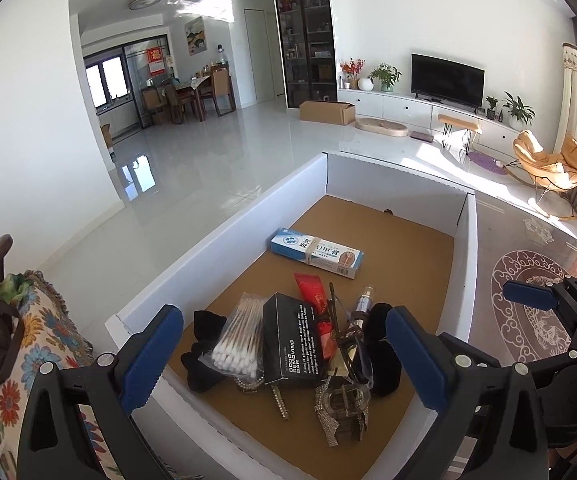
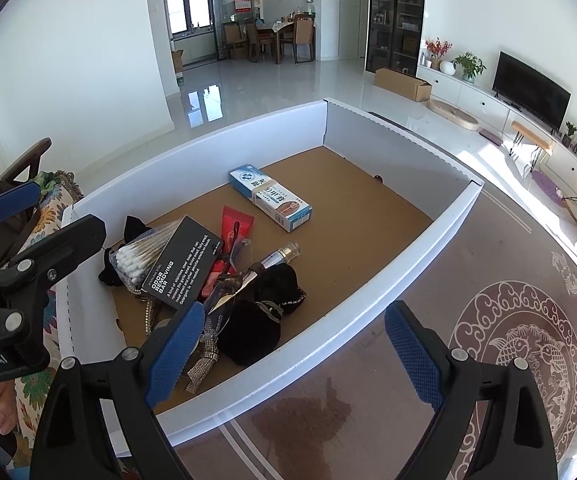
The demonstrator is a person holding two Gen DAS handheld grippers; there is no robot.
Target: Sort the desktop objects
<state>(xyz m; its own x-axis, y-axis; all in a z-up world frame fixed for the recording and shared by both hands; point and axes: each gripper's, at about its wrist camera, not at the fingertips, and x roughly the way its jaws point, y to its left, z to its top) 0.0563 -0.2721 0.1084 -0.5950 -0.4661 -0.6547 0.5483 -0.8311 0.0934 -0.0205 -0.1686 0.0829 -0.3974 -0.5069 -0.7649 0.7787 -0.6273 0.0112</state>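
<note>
The left gripper (image 1: 284, 354), jaws wide apart, hovers over cluttered items in the white box (image 1: 224, 224).

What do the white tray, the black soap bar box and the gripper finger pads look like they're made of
Tray: likely corrugated cardboard, matte white walls, bare brown floor; folded corners and perforated edges show. Black box: printed paperboard by its crisp edges and white lettering, matte. Finger pads: blue, finely knurled texture, probably rubber or soft plastic, on black plastic-looking arms with metal pins.
</note>
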